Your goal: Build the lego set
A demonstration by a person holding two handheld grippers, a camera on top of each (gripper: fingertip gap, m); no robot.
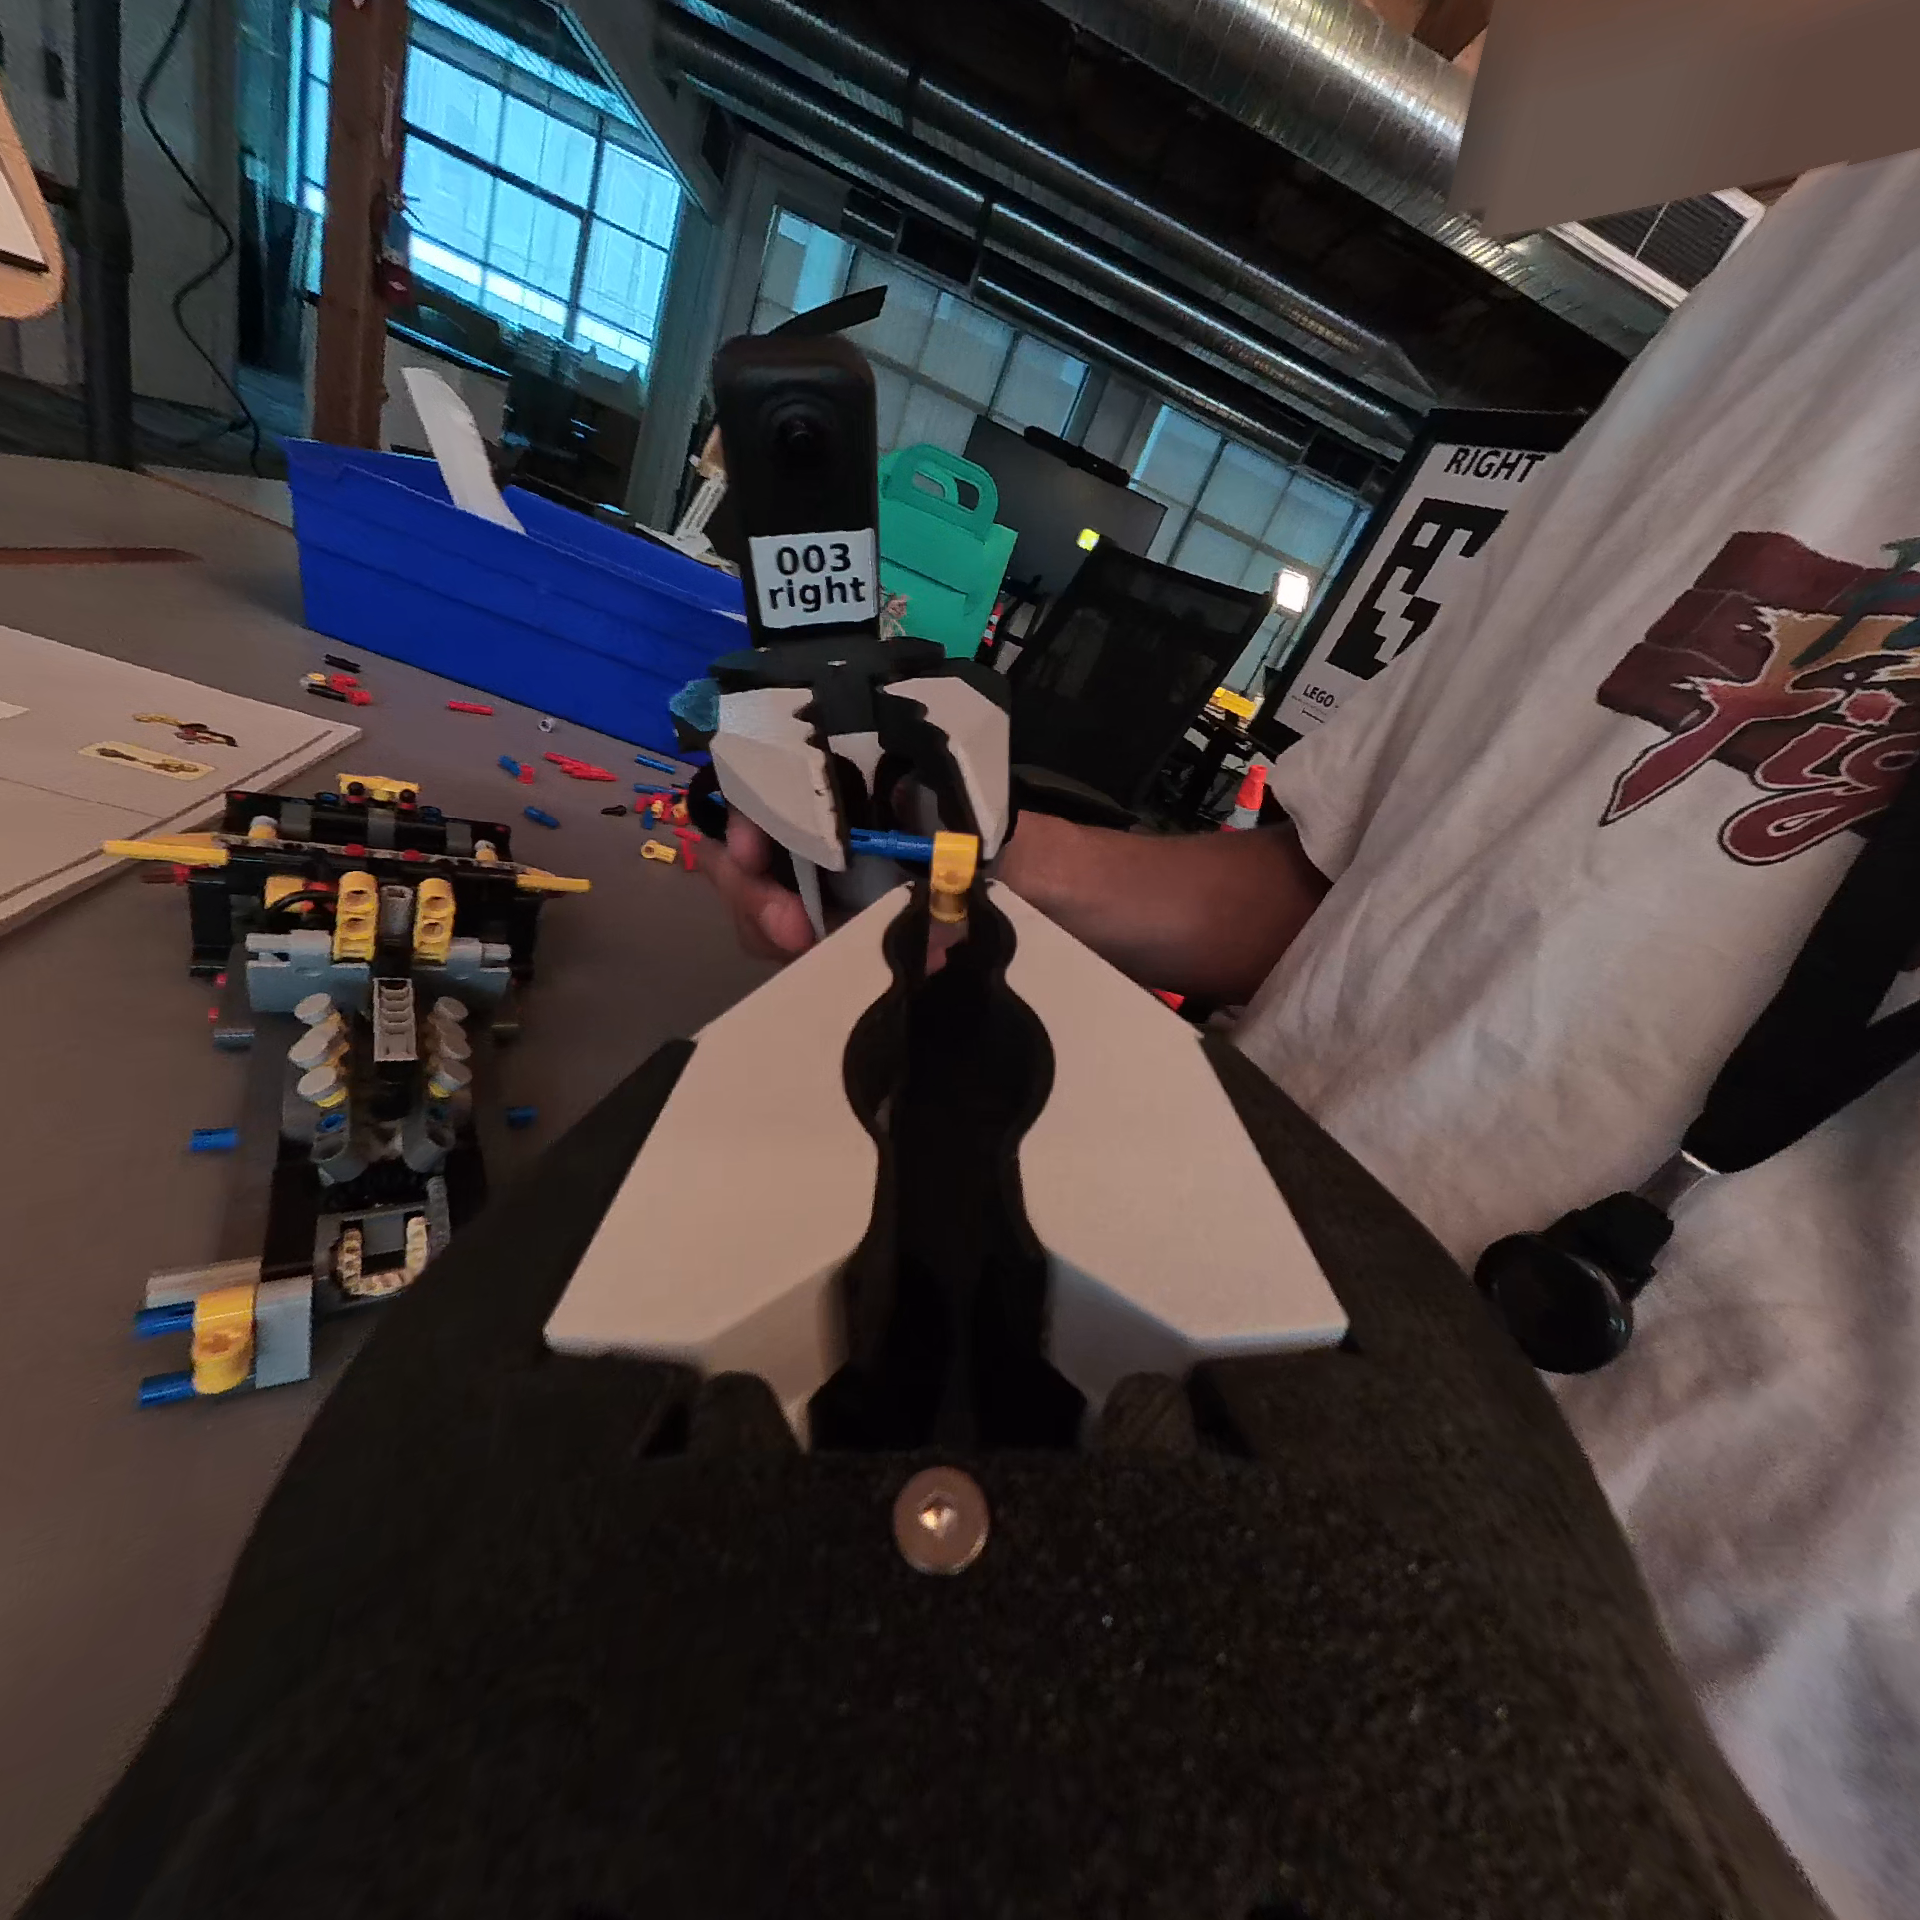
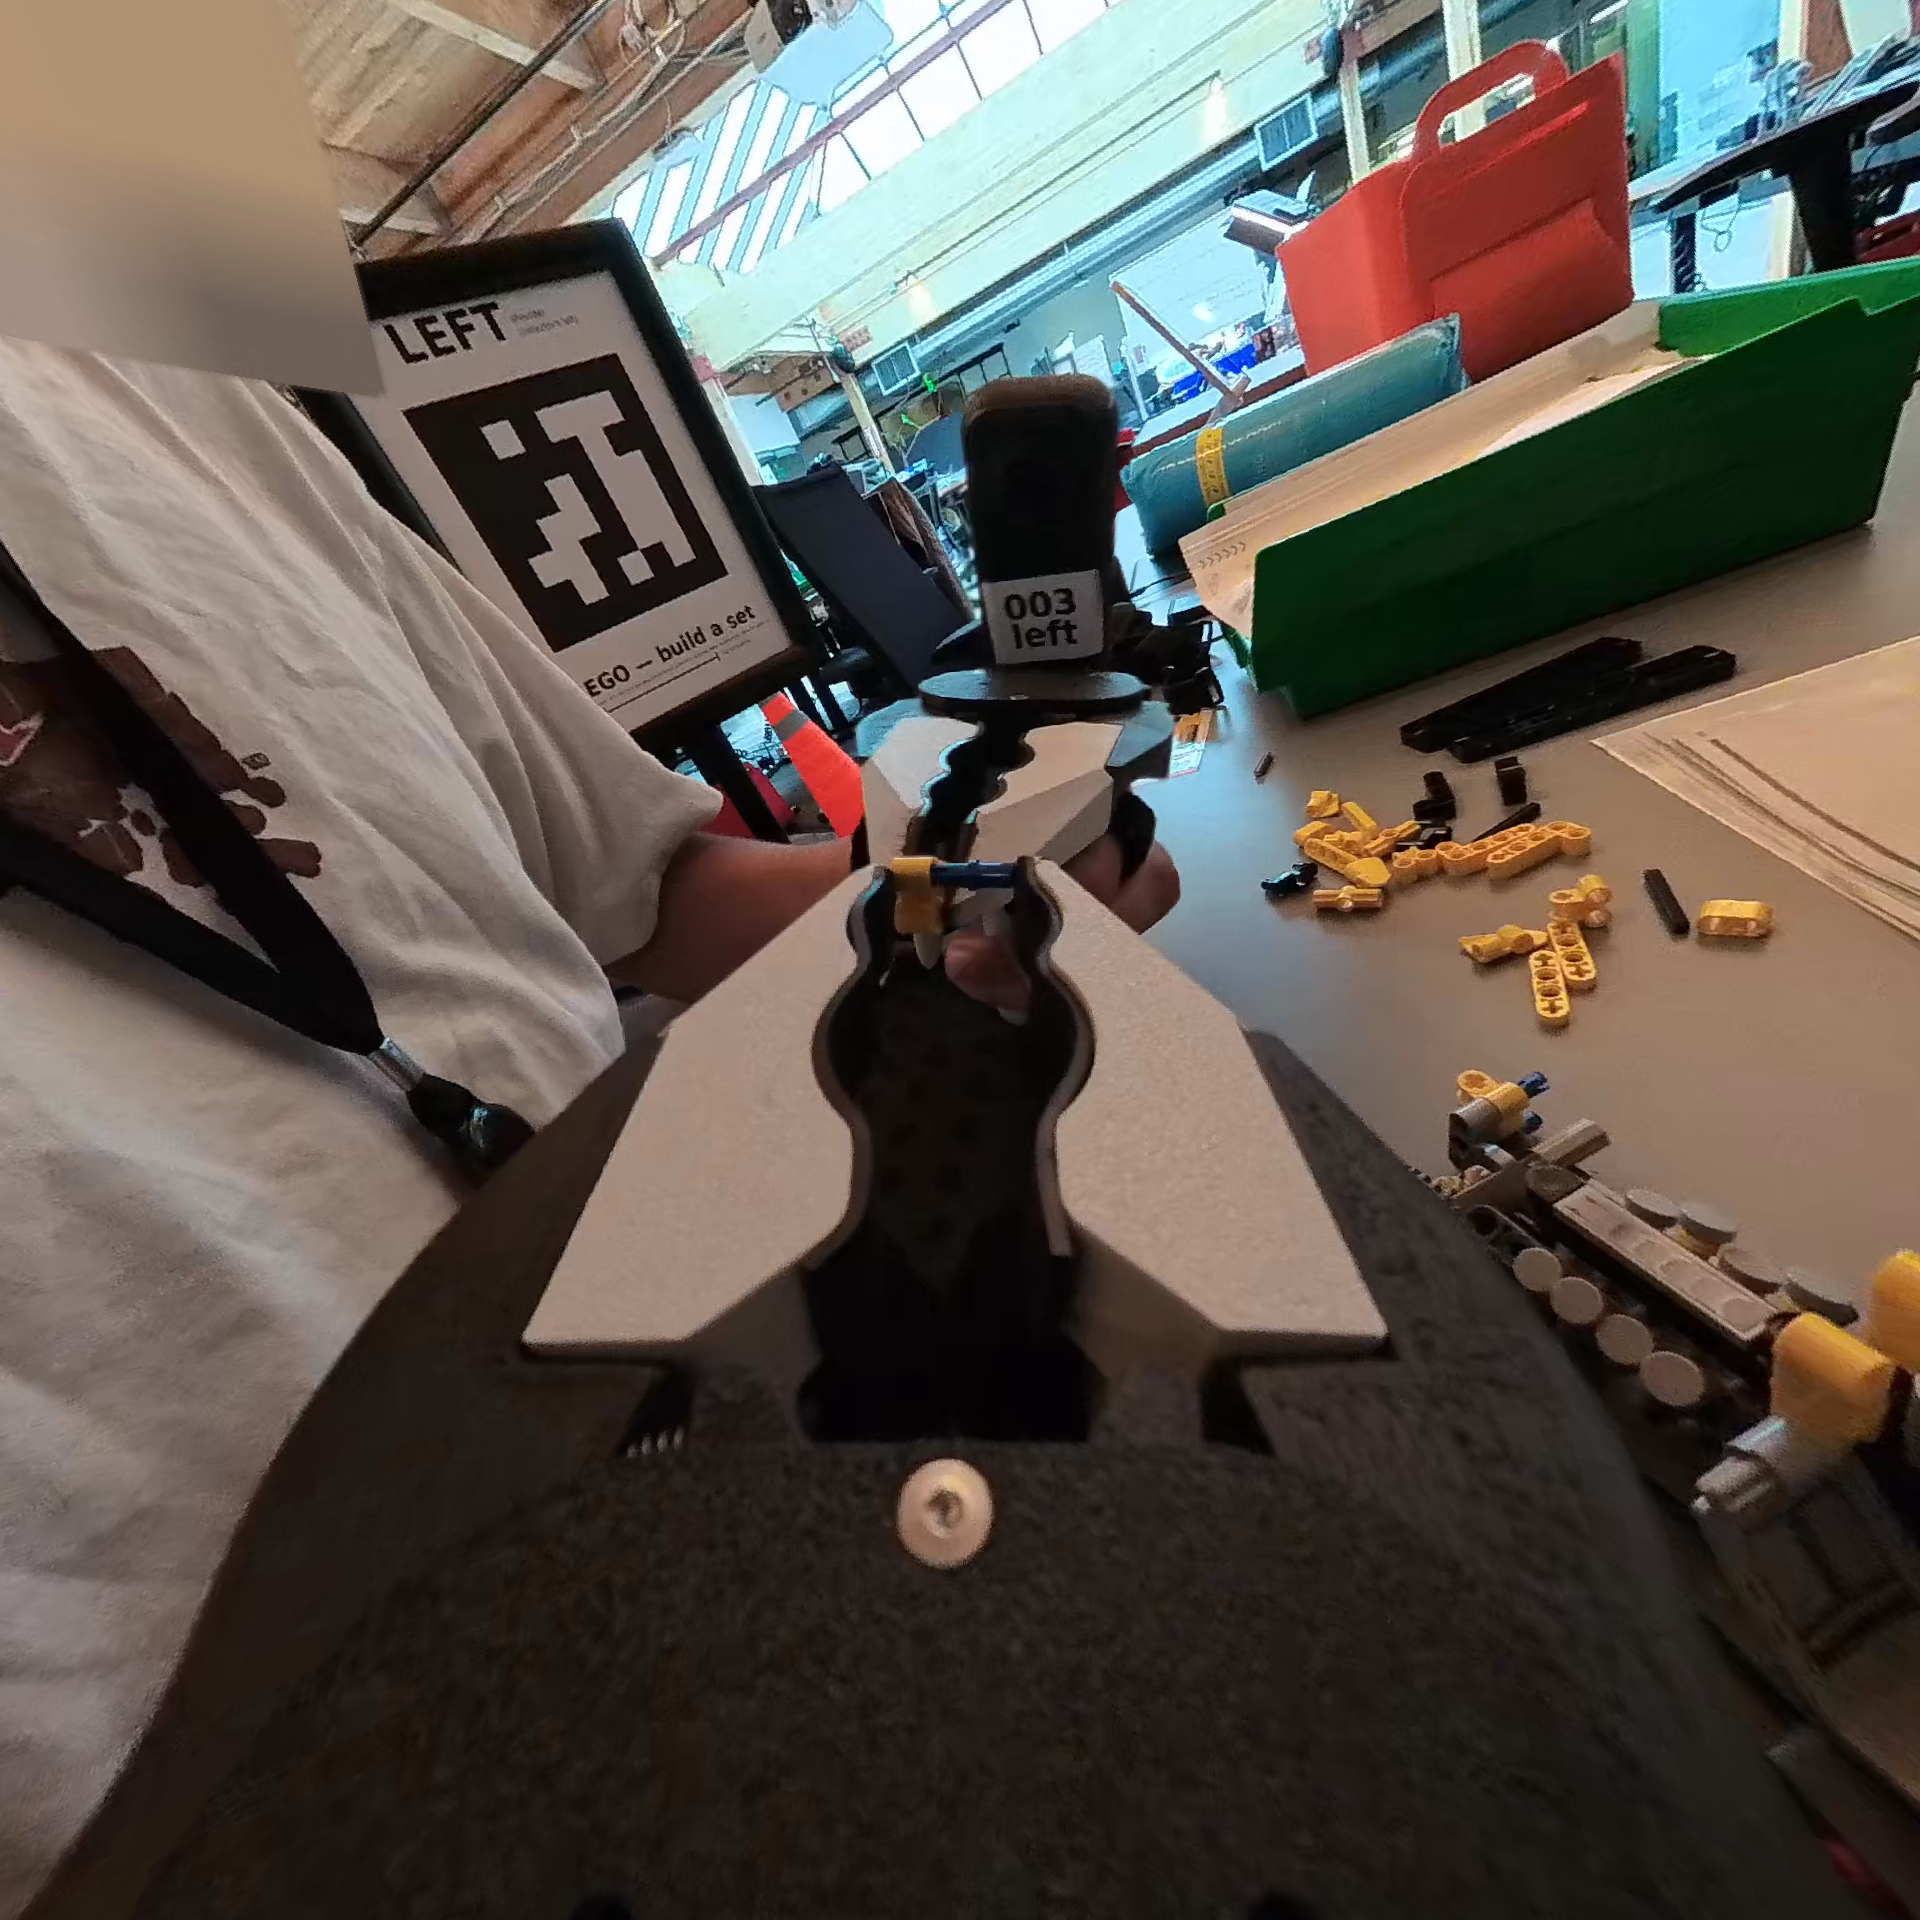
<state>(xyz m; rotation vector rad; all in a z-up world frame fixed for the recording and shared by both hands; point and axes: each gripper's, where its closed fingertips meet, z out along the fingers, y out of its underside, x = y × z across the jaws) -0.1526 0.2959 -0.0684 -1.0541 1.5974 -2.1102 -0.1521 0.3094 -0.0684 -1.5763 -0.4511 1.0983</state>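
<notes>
My left gripper [image 1: 940, 899] is shut on a small yellow connector [image 1: 952, 871], held in the air in front of a person in a white shirt. My right gripper [image 2: 956, 878] faces it tip to tip and is shut on a blue pin [image 2: 971, 875]. The pin lies crosswise between the right fingertips, and its end meets the yellow connector [image 2: 914, 896]. In the left wrist view the right gripper [image 1: 904, 842] and blue pin [image 1: 888, 844] show just beyond my fingers. The partly built black, grey and yellow car [image 1: 353, 1039] lies on the table to the left.
Loose red and blue pins [image 1: 592, 769] lie before a blue bin [image 1: 499, 592]. An instruction booklet [image 1: 125, 748] lies at far left. In the right wrist view, yellow pieces [image 2: 1455, 862], black beams [image 2: 1569, 691], a green bin [image 2: 1558, 540] and the car [image 2: 1662, 1299] lie on the right. Both grippers' tips are close together, under 4 cm apart.
</notes>
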